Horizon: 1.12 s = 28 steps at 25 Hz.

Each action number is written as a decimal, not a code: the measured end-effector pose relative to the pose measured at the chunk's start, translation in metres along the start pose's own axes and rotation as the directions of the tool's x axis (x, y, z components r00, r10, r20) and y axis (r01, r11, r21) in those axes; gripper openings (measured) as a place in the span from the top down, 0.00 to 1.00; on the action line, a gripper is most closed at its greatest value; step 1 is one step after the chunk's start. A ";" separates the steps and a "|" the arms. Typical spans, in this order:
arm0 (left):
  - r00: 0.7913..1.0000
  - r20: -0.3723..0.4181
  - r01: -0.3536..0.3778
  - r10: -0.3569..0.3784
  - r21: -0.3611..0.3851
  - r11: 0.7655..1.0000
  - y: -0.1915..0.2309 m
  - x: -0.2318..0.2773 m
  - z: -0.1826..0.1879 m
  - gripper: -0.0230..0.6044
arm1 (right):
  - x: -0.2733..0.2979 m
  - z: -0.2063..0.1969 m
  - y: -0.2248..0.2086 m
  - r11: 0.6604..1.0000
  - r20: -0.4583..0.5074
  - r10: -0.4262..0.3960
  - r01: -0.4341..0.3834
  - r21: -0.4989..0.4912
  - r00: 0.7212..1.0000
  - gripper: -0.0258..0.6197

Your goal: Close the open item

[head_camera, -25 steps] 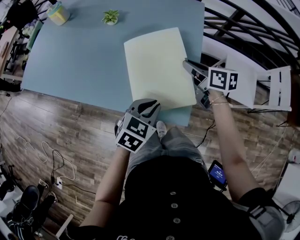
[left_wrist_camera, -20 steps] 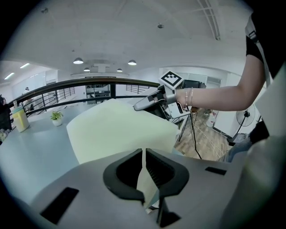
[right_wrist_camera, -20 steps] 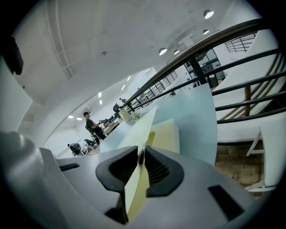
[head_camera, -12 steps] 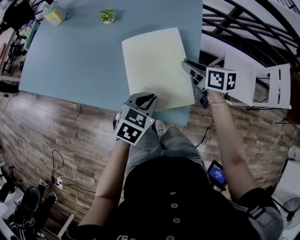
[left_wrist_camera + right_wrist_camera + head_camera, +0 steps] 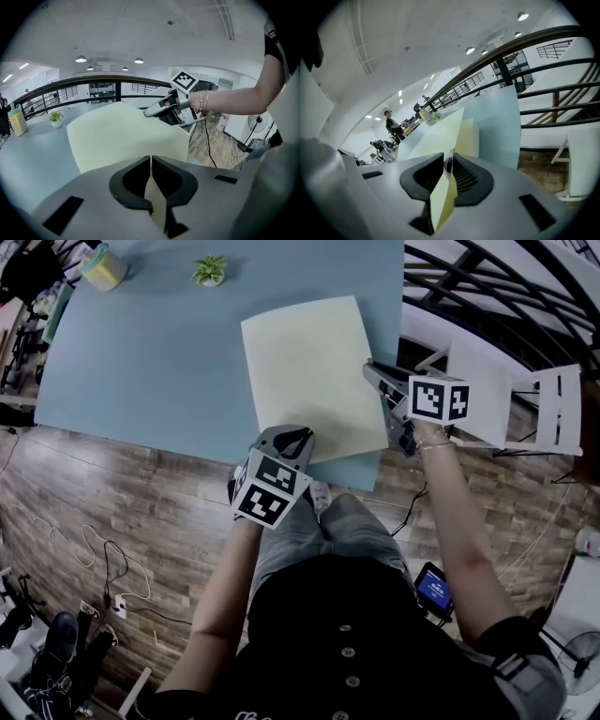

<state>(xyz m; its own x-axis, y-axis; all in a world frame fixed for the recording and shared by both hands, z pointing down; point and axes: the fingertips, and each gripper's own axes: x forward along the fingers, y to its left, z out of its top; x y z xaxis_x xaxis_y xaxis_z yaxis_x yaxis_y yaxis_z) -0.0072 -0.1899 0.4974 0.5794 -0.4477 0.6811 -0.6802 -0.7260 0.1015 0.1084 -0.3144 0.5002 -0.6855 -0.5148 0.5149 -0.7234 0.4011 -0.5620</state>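
I see the pale yellow folder [image 5: 305, 371] lying between my tongs: left tongs [image 5: 298, 437] just closing on its edge, right tongs [image 5: 371, 368], just easing wider, gripping its side.

A light blue table [image 5: 159, 362] stands on a brown wooden floor [image 5: 122, 493]. A small potted plant [image 5: 210, 270] sits near the table's far edge, and a yellow jar with a teal lid [image 5: 103, 266] sits at its far left corner. A black railing [image 5: 487, 292] and a white frame [image 5: 560, 413] stand right of the table
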 end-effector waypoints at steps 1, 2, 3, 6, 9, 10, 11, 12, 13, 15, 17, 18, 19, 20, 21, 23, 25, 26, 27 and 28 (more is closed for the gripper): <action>1.000 -0.002 0.001 -0.001 -0.005 1.000 0.000 0.001 -0.001 0.91 | 0.000 -0.001 -0.002 1.000 -0.003 -0.003 0.003 0.001 1.000 0.85; 1.000 -0.004 0.001 -0.001 -0.009 1.000 -0.001 0.002 -0.002 0.92 | 0.001 -0.003 -0.003 1.000 -0.007 -0.006 0.006 0.001 1.000 0.85; 1.000 -0.007 -0.001 0.001 -0.010 1.000 -0.001 0.003 -0.003 0.92 | 0.001 -0.004 -0.005 1.000 -0.009 -0.009 0.009 0.001 1.000 0.85; 1.000 -0.018 -0.008 0.008 0.000 1.000 -0.001 0.006 -0.004 0.92 | 0.002 -0.005 -0.007 1.000 -0.012 -0.015 0.015 -0.002 1.000 0.85; 0.999 -0.031 -0.009 0.010 0.004 1.000 -0.002 0.008 -0.005 0.92 | 0.003 -0.006 -0.008 1.000 -0.021 -0.024 0.024 -0.014 0.999 0.85; 0.999 -0.039 -0.009 0.009 0.002 1.000 -0.001 0.008 -0.005 0.93 | 0.003 -0.007 -0.009 0.999 -0.025 -0.028 0.027 -0.018 0.999 0.85; 0.999 -0.046 -0.009 0.009 -0.001 1.000 0.000 0.009 -0.006 0.93 | 0.004 -0.007 -0.010 0.999 -0.027 -0.032 0.031 -0.021 0.999 0.84; 0.999 -0.053 -0.008 0.008 -0.004 1.000 0.000 0.010 -0.006 0.94 | 0.005 -0.007 -0.010 0.999 -0.029 -0.035 0.034 -0.023 0.999 0.84; 0.998 -0.058 -0.008 0.008 -0.007 1.000 0.001 0.011 -0.007 0.94 | 0.006 -0.007 -0.011 0.999 -0.030 -0.038 0.038 -0.025 0.999 0.84; 0.998 -0.063 -0.008 0.007 -0.007 1.000 0.001 0.012 -0.007 0.94 | 0.006 -0.008 -0.012 0.999 -0.031 -0.044 0.043 -0.032 0.999 0.84; 0.998 -0.063 -0.007 0.006 -0.005 1.000 0.001 0.013 -0.008 0.94 | 0.007 -0.008 -0.013 0.997 -0.032 -0.053 0.051 -0.054 0.998 0.83; 0.998 -0.064 -0.006 0.006 -0.004 1.000 0.001 0.013 -0.008 0.94 | 0.008 -0.008 -0.013 0.995 -0.034 -0.061 0.059 -0.075 0.998 0.82; 0.998 -0.065 -0.006 0.005 -0.004 1.000 0.002 0.012 -0.009 0.94 | 0.009 -0.008 -0.013 0.993 -0.037 -0.072 0.068 -0.100 0.997 0.81; 0.998 -0.066 -0.005 0.005 -0.004 1.000 0.003 0.012 -0.009 0.94 | 0.010 -0.008 -0.013 0.990 -0.041 -0.082 0.077 -0.122 0.996 0.81; 0.998 -0.066 -0.005 0.005 -0.005 1.000 0.003 0.012 -0.009 0.94 | 0.010 -0.008 -0.014 0.987 -0.044 -0.089 0.083 -0.138 0.995 0.80; 0.998 -0.063 -0.002 0.001 -0.007 1.000 0.003 0.013 -0.008 0.94 | 0.010 -0.008 -0.014 0.984 -0.048 -0.097 0.088 -0.156 0.994 0.80; 0.998 -0.062 0.003 -0.003 -0.010 1.000 0.003 0.013 -0.008 0.94 | 0.011 -0.009 -0.014 0.978 -0.052 -0.108 0.097 -0.183 0.993 0.80; 0.998 -0.062 0.005 -0.005 -0.010 1.000 0.003 0.013 -0.008 0.94 | 0.011 -0.010 -0.015 0.973 -0.054 -0.119 0.106 -0.205 0.991 0.79; 0.998 -0.062 0.006 -0.007 -0.011 1.000 0.003 0.013 -0.008 0.94 | 0.012 -0.010 -0.015 0.966 -0.056 -0.133 0.117 -0.231 0.989 0.79; 0.998 -0.061 0.007 -0.007 -0.011 1.000 0.004 0.013 -0.008 0.94 | 0.013 -0.011 -0.015 0.958 -0.058 -0.148 0.128 -0.257 0.987 0.79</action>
<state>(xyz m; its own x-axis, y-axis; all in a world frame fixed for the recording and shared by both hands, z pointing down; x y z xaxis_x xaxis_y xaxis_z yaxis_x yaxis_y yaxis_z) -0.0060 -0.1938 0.5124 0.5557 -0.4093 0.7236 -0.6811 -0.7232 0.1140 0.1093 -0.3191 0.5221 -0.5748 -0.5232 0.6292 -0.8019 0.5133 -0.3057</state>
